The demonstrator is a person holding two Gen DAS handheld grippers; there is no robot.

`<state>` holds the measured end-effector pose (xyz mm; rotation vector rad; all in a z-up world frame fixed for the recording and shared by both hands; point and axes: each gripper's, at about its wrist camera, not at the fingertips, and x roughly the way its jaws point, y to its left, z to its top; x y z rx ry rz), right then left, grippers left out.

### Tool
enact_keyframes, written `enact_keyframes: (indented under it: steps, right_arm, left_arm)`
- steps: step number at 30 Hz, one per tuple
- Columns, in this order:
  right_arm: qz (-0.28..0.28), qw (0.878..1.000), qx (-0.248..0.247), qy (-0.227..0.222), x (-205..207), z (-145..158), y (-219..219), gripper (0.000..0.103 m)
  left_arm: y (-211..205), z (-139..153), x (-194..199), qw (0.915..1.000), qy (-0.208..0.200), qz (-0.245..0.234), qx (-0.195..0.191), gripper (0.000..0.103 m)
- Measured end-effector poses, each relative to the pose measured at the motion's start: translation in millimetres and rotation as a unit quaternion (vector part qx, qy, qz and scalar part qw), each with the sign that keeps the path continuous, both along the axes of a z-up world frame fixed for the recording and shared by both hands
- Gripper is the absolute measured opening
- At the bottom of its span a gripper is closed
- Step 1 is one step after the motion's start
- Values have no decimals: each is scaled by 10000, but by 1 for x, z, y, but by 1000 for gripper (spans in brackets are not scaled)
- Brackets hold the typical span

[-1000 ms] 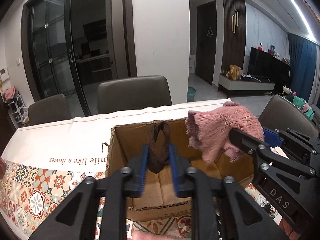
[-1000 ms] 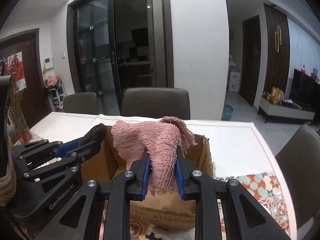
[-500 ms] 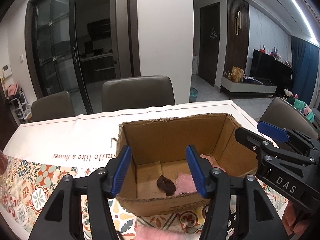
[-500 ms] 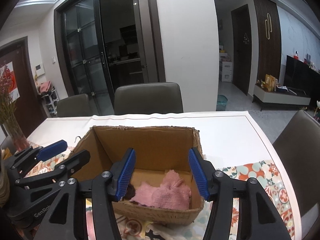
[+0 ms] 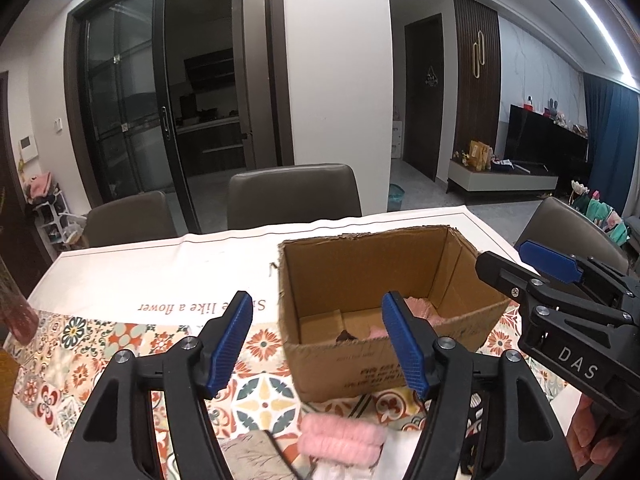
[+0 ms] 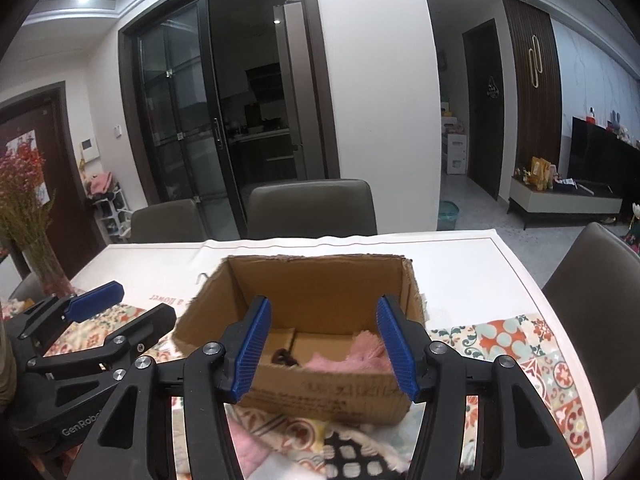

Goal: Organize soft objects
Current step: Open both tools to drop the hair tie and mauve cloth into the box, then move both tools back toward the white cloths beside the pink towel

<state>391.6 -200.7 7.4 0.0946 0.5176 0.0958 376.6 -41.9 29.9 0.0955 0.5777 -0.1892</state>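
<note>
On the table [image 5: 132,268], toward its far right part, a cardboard box [image 6: 320,280] stands open-topped on a white cloth that gives way to a patterned tile print nearer the cameras. Inside the box, on its floor, lie a pink fuzzy cloth [image 6: 352,358] toward the right wall and a small dark brown piece [image 6: 282,358] just left of it, the two close together near the front wall. Both tools are released and carry nothing. The left gripper [image 5: 320,338] hangs in front of the box's left front corner, and its jaws have just been opening, with only air between the blue pads. The right gripper [image 6: 324,346] faces the box's front wall squarely, its jaws also freshly spread and nothing between them. At the near edge of the table, in front of the box, more soft things lie in a loose pile: a rolled pink fuzzy piece [image 5: 340,438], a beige fringed cloth [image 5: 248,456] beside it, and a black-and-white patterned cloth [image 6: 356,460].
</note>
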Motion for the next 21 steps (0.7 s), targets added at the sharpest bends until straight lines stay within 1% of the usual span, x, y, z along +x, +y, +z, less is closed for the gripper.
enact_keyframes:
  steps: [9, 12, 13, 14, 15, 18, 21]
  right_arm:
    - [102, 9999, -74, -110, -26, 8, 24, 56]
    - [141, 9998, -67, -144, -35, 9, 34, 56]
    - [155, 9997, -84, -160, -38, 10, 38, 58]
    - [165, 9997, -109, -168, -41, 9, 41, 63]
    - [169, 9996, -134, -180, -44, 9, 44, 64]
    - [196, 9994, -160, -233, -52, 8, 54, 65]
    - [271, 9993, -161, -177, -57, 4, 63, 65]
  left_arm:
    - [25, 8, -35, 9998, -133, 121, 47, 67]
    - [34, 11, -46, 9997, -163, 151, 67, 68]
    - [37, 11, -49, 9997, -170, 166, 76, 69]
    - [42, 11, -53, 9996, -179, 197, 91, 69]
    - [44, 10, -56, 9995, -186, 217, 98, 69]
    - [55, 7, -65, 9994, -156, 283, 93, 69]
    - [65, 3, -72, 9993, -66, 348, 92, 69]
